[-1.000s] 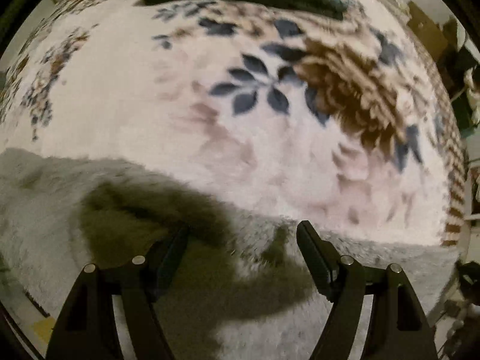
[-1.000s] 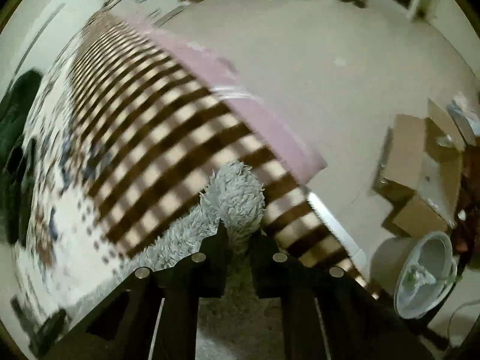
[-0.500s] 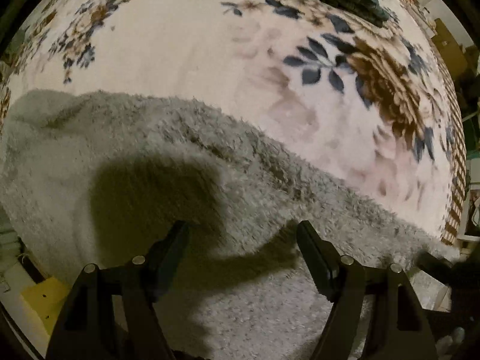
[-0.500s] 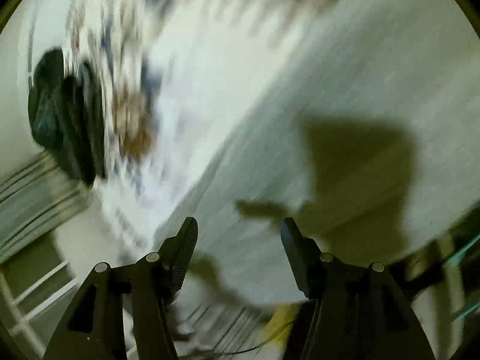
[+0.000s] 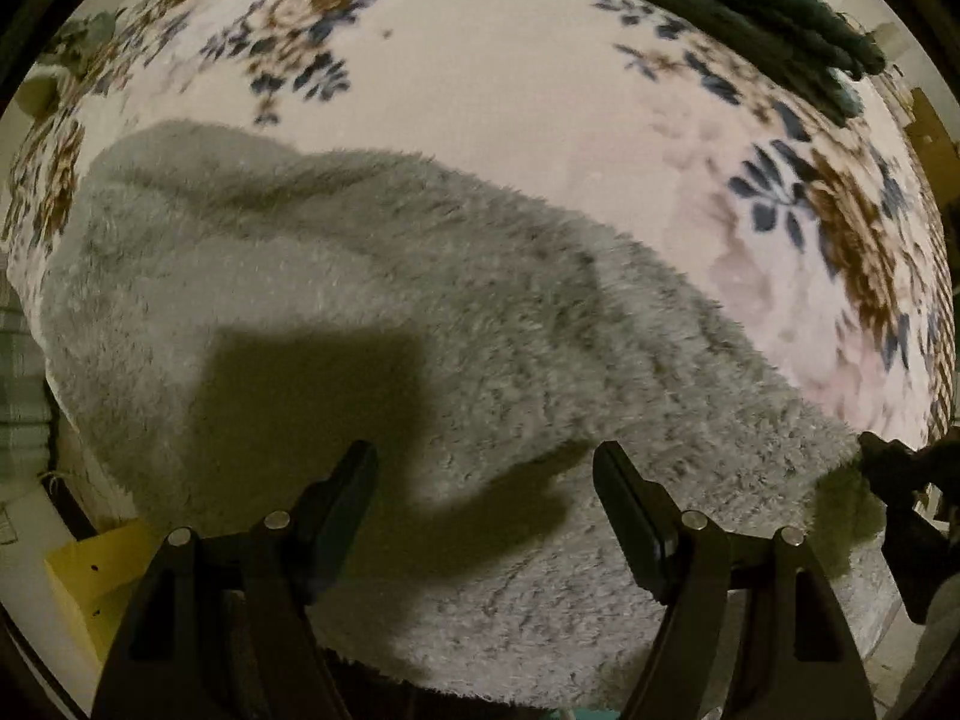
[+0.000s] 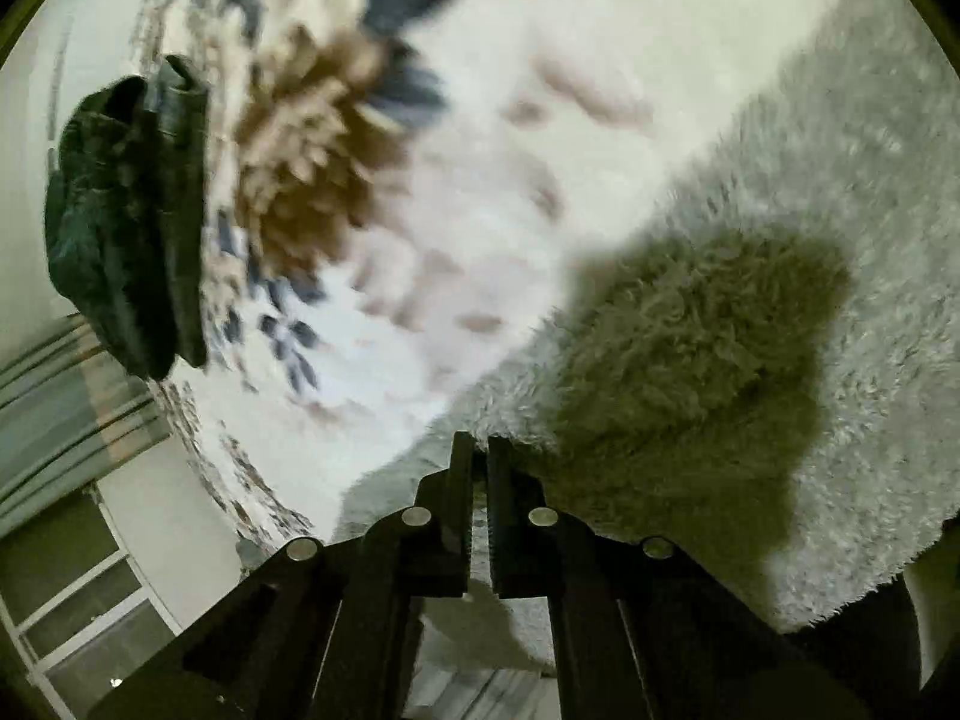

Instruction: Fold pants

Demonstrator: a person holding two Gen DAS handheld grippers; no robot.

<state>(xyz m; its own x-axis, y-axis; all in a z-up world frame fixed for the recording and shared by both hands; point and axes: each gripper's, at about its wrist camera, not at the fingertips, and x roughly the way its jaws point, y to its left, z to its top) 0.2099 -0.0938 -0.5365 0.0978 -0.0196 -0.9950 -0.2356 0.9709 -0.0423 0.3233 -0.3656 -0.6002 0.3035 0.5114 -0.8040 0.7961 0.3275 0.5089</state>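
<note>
Pants (image 5: 372, 324) lie on the bed (image 5: 540, 96); right gripper (image 6: 474, 462) fingers pinch their edge, left gripper (image 5: 486, 480) fingers wide. I'd grip the opposite edge, then fold evenly.

Right wrist view: floral blanket (image 6: 420, 180) motion-blurred across upper frame; dark green garment (image 6: 126, 216) smeared at left. Fleece pants (image 6: 810, 240) cut off by right edge. Left wrist view: dark green garment (image 5: 780, 18) cropped at top; right tool (image 5: 894, 480) barely visible at right edge.

Fuzzy grey pants (image 5: 390, 312) on cream blanket (image 5: 540, 72) with brown-and-navy, seemingly floral print.
</note>
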